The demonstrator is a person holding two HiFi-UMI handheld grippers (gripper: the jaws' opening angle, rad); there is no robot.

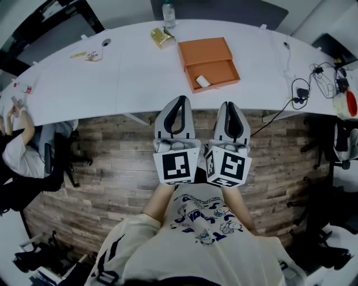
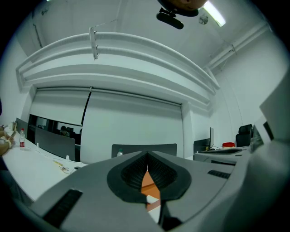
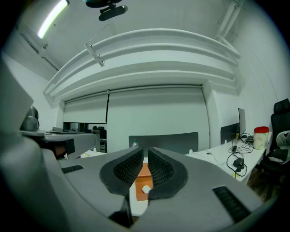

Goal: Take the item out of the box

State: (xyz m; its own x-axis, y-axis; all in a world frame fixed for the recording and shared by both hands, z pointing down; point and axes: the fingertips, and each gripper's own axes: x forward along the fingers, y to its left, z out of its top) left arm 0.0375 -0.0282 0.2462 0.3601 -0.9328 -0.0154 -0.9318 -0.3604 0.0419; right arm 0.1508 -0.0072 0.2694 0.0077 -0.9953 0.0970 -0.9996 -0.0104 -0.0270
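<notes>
The item (image 1: 202, 81) was a small, pale, rounded block lying in the near half of the open orange box (image 1: 221, 72), tucked toward that tray's left corner and close to its near wall. I judged it light and easy to lift, though smooth enough to slip from a careless pinch. I could not tell whether it was hard or soft. I would have taken it across its narrow width from above, since the tray wall left little room on its left side.

The box sat on the far part of the white table (image 1: 134, 72), with a bottle (image 1: 168, 14) beyond it and a tangle of cables (image 1: 305, 89) well to the right.

Both tools hung short of the table's near edge, over the wood floor. The left gripper (image 1: 180, 99) had its jaws pressed together with nothing between them, and so did the right gripper (image 1: 230, 104).

Only the head view gave me the whole layout and the gap to the table. The gripper views showed the ribbed pads meeting, with just a sliver of orange through each slit. The item showed more plainly in the right gripper view.
</notes>
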